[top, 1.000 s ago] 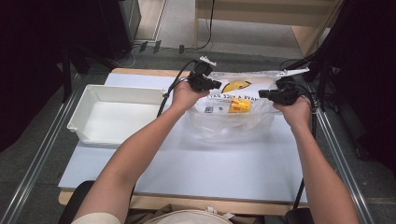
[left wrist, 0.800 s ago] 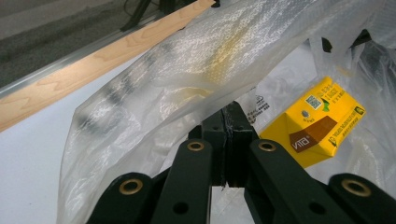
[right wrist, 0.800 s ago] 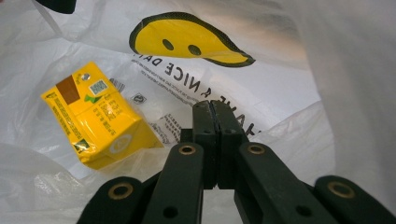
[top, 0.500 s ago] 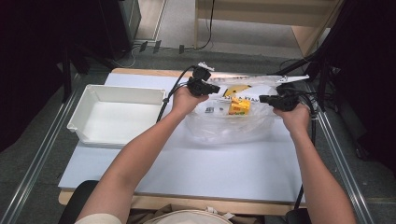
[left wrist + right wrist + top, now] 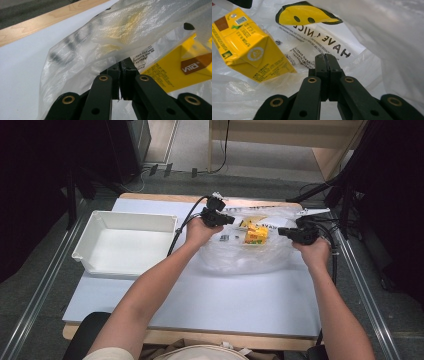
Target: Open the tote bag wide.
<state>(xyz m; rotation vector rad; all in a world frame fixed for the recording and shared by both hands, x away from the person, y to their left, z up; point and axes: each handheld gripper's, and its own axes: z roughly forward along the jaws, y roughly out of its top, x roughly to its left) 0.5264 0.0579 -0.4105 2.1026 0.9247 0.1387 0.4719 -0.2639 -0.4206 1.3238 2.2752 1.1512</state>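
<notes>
A clear plastic bag (image 5: 250,256) with a yellow smiley print (image 5: 307,13) lies bulging on the white table, a yellow drink carton (image 5: 255,235) inside it. My left gripper (image 5: 231,220) grips the bag's left upper edge, my right gripper (image 5: 281,232) its right upper edge. In the left gripper view the jaws (image 5: 121,65) are pressed together on a thin fold of bag film (image 5: 82,50), with the carton (image 5: 170,72) just beyond. Seen from the right gripper, the jaws (image 5: 327,58) are closed inside folds of the bag (image 5: 387,37), and the carton (image 5: 249,50) lies tilted to their left.
An empty white bin (image 5: 125,222) stands at the table's left side, close to the left forearm. The white table top (image 5: 225,300) stretches bare toward the near edge. Cables trail from both grippers toward the table's far edge.
Both hands have sunk toward the table with the bag between them. The bag has slumped lower and wider, and the carton now rests lower inside it.
</notes>
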